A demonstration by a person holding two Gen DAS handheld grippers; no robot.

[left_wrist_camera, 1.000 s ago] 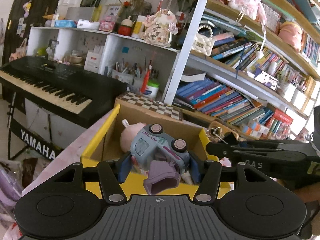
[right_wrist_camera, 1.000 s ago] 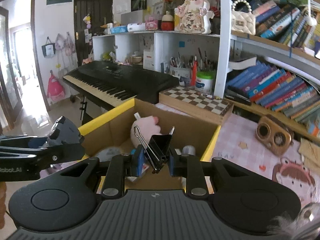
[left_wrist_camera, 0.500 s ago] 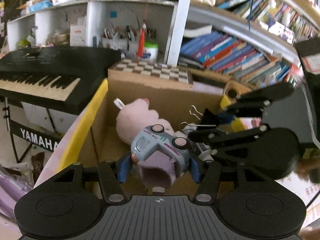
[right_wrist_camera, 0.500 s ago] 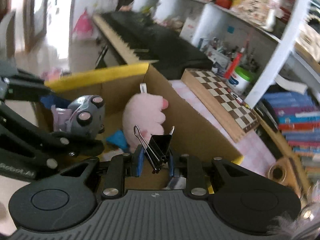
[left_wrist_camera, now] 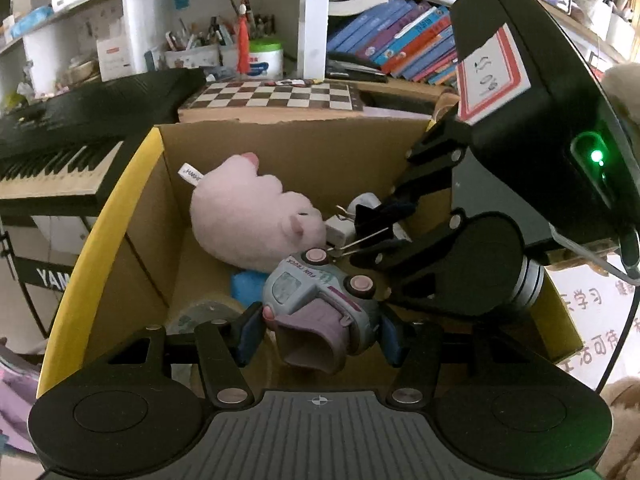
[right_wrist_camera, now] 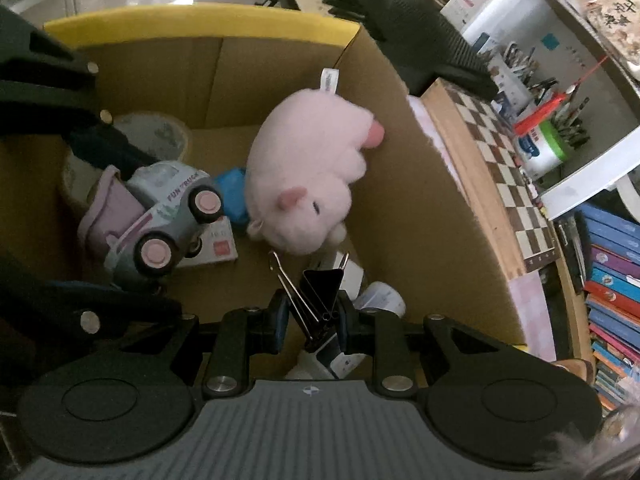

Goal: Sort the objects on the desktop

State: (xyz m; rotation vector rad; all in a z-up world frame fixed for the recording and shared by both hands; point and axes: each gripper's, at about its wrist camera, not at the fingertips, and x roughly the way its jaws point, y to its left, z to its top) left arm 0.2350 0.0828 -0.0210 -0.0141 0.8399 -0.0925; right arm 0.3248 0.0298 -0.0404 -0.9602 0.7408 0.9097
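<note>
Your left gripper (left_wrist_camera: pixel 320 334) clamps a grey toy truck (left_wrist_camera: pixel 320 300) at a middling spread, its blue pads pressed to the truck's two sides and the lilac tipper bed facing back toward the camera. Your right gripper (right_wrist_camera: pixel 310 318) is squeezed nearly closed on a black binder clip (right_wrist_camera: pixel 320 296), whose wire handles angle up and to the left beyond the fingertips. Both loads hang inside the cardboard box (left_wrist_camera: pixel 288 152), the one with the yellow rim.

Just beyond the truck in the left wrist view lies a blue object (left_wrist_camera: pixel 246 284), partly hidden, and past that a pink plush toy (left_wrist_camera: pixel 252 216) resting against the box's far-left inner wall, its white tag pointing up and left. To the right of the truck, the right gripper (left_wrist_camera: pixel 384 216) reaches in with the clip; the clip's wire handle ends just beside the truck's upper pink wheel, though contact cannot be told.

In the right wrist view, white items sit under and right of the fingers, a small white card (right_wrist_camera: pixel 218 246) lies left of the clip under the truck (right_wrist_camera: pixel 156 216), and the plush (right_wrist_camera: pixel 308 176) lies straight ahead. A roll of tape (right_wrist_camera: pixel 156 136) stands far left.

Beyond the box's far wall sit a chessboard (left_wrist_camera: pixel 272 94), a black keyboard (left_wrist_camera: pixel 80 120) to the left, and shelves of books (left_wrist_camera: pixel 400 44).
</note>
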